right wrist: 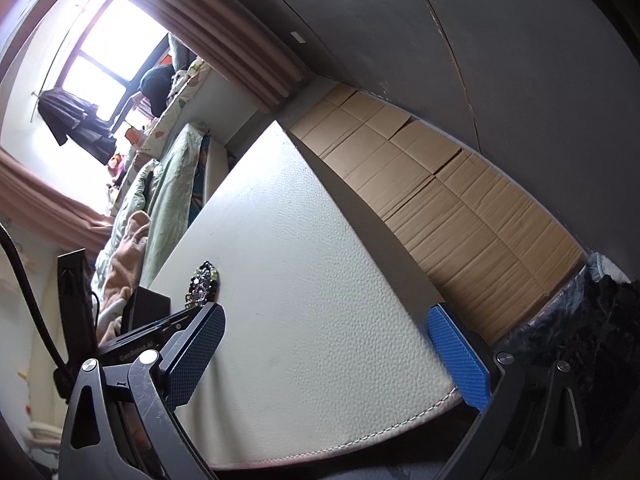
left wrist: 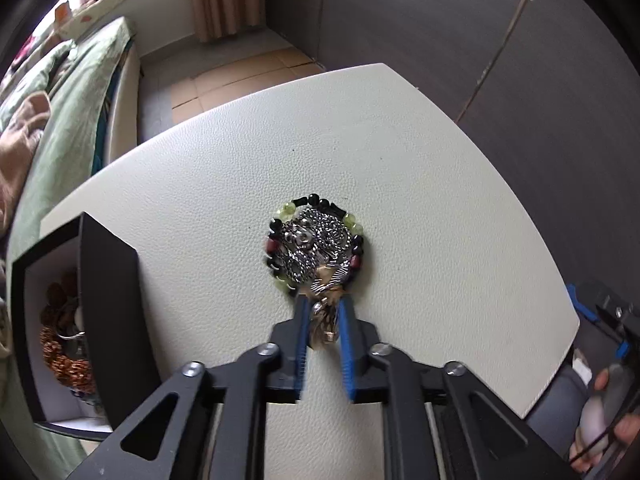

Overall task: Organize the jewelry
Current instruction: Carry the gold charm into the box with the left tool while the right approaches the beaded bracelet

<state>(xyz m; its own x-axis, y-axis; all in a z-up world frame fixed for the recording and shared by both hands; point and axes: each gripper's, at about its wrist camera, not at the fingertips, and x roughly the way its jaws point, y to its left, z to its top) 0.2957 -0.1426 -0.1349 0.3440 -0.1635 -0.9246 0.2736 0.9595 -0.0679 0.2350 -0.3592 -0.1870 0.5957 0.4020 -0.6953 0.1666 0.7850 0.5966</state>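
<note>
A pile of jewelry (left wrist: 316, 244) lies mid-table: a black, green and red bead bracelet around silver chains, with a silver-and-brown feather pendant (left wrist: 326, 316) trailing toward me. My left gripper (left wrist: 323, 300) has its blue-padded jaws closed in on the pendant, gripping it at table level. A black jewelry box (left wrist: 108, 280) stands open at the left, with brown beaded pieces (left wrist: 66, 344) inside. My right gripper (right wrist: 332, 336) is wide open and empty, hovering over the table's near edge. The pile (right wrist: 204, 282) shows small in the right wrist view, beside the left gripper's body.
The white leather-textured table (left wrist: 400, 168) has a rounded edge on the right. A bed with green bedding (left wrist: 76, 92) lies to the left. Flattened cardboard (right wrist: 440, 188) covers the floor beyond the table. Dark cabinet doors (left wrist: 480, 20) stand behind.
</note>
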